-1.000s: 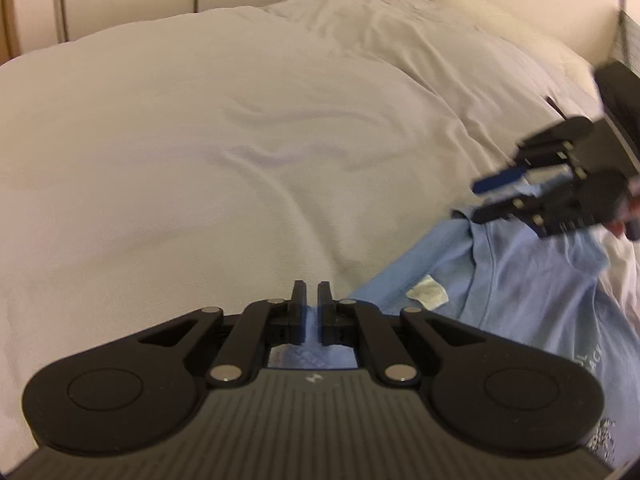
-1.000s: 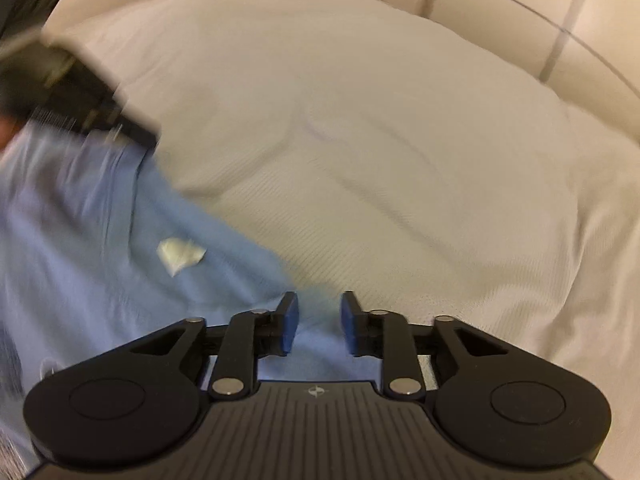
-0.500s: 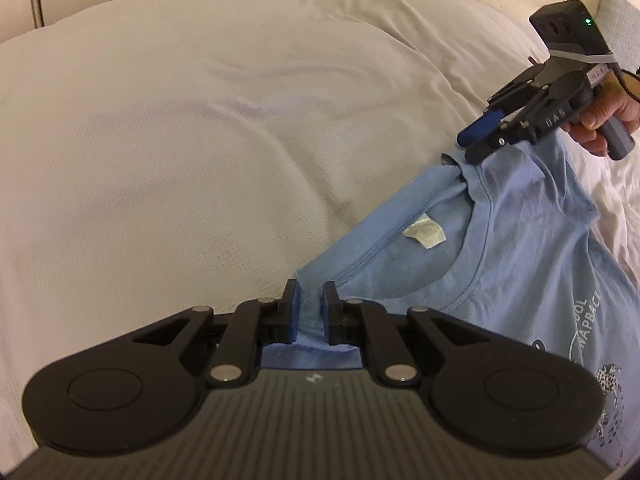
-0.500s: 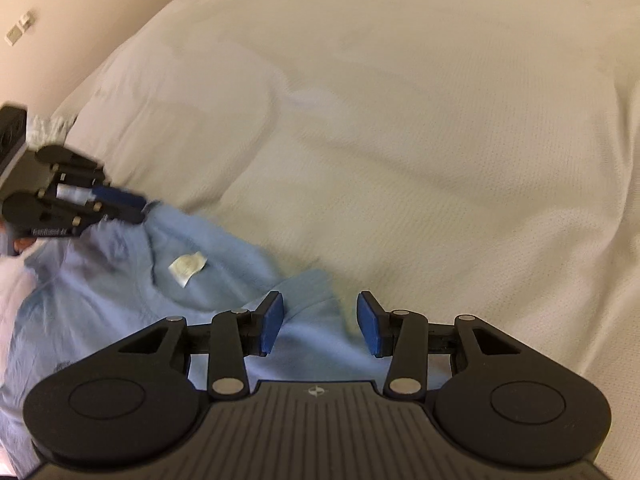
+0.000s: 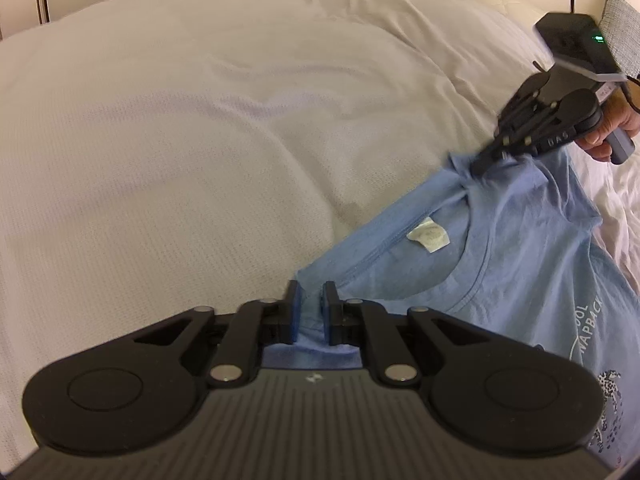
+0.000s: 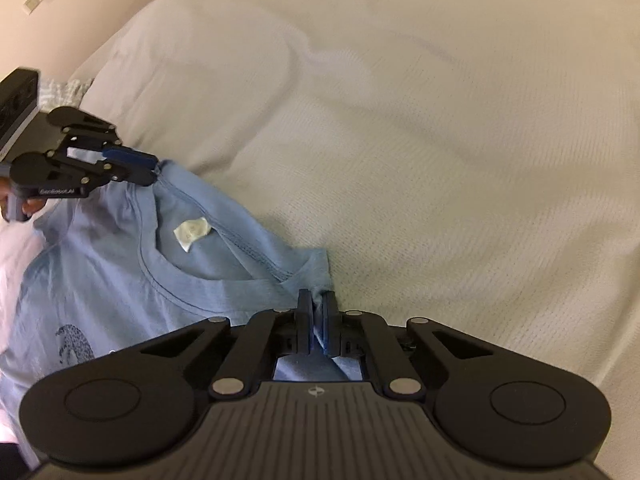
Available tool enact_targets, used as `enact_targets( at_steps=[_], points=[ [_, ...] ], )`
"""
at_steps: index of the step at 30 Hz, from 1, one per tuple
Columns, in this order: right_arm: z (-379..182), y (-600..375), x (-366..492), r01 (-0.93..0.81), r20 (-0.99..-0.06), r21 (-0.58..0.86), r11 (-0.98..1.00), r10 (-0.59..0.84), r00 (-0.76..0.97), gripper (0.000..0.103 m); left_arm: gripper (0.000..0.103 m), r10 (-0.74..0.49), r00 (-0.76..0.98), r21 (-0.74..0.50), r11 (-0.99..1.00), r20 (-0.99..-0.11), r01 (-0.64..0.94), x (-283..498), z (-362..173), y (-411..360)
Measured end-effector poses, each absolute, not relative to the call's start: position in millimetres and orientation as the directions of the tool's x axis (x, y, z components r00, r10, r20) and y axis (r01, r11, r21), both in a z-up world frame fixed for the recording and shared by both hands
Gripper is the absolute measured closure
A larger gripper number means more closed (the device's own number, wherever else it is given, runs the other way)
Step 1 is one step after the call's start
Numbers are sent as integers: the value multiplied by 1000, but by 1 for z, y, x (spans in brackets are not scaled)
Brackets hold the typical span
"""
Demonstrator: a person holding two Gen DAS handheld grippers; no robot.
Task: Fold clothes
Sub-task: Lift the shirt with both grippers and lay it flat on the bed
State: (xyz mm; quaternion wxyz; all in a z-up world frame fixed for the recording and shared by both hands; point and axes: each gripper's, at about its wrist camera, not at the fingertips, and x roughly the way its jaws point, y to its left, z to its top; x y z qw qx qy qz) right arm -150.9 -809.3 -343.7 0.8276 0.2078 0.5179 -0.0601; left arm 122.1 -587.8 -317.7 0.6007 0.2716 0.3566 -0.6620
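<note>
While the left gripper [image 5: 308,312] pinches one shoulder of the blue T-shirt [image 5: 500,264], its pads closed tight on the cloth, the right gripper [image 6: 316,322] bites the opposite shoulder in the same way, jaws fully shut on a ridge of fabric. Between them the neckline runs as the shirt's held edge, the white label [image 6: 191,233] near its middle, so the long axis of the grip lies from one tool to the other across the white duvet [image 6: 440,140]. The body of the shirt, with its printed chest, trails back toward the person, partly on the bed. Each hand is nearest its own shoulder; the next move, I judge, turns on drawing both apart along that line to flatten the garment. A second ago the right gripper hung open above the fabric; it has since dropped onto the shoulder and clamped, while the left has kept its hold.
</note>
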Motion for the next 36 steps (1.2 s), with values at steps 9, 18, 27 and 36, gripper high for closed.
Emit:
enact_targets(
  at_steps=[9,18,27,36],
  points=[
    [-328,-776,-168,352,-833,-32,936,-219,507,92,100,-616,-25,-90,74,-787,993,123,-321,-587],
    [-318,-759,-213,519,-800,-22,854,-327,504,81,100,-661,-14,-191,196,-750,962,141,-303,-555],
    [-339,-752,-258,625,-840,-97,775,-400,365,72,98,-567,94,-63,252,-818,966,143,-326,-552],
    [-324,-707,-288,615,-841,-98,783,-395,370,68,93,-588,-9,-118,147,-808,982,119,-310,-522]
  ],
)
